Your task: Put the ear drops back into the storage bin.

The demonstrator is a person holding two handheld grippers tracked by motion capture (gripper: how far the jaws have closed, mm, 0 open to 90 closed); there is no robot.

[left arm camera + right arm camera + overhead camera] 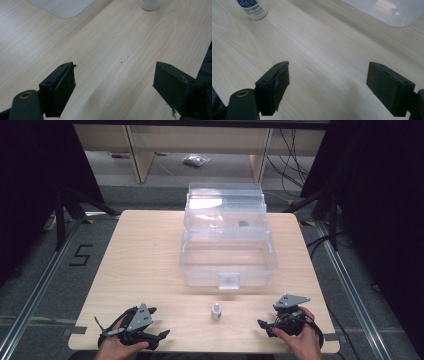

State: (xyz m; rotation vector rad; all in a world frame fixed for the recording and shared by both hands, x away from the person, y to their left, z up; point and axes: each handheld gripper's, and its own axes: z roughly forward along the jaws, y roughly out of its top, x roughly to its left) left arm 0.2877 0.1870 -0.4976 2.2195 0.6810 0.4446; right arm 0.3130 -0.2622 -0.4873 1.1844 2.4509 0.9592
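2 grippers at rest near the table's front edge, small white bottle [216, 311] between them.

We see the left gripper [156, 322] and right gripper [266, 326] both gaping wide, nothing held; bottle stands upright just before the clear plastic box [227, 265].

pale wood-grain table [140, 265], smooth and matt with a soft sheen. clear glossy plastic box [227, 262], see-through walls. small white plastic bottle [216, 311], smooth, with a printed paper-like label. matt black plastic left gripper [116, 87] and right gripper [328, 87], pads [275, 87] rough and frayed at the edges.
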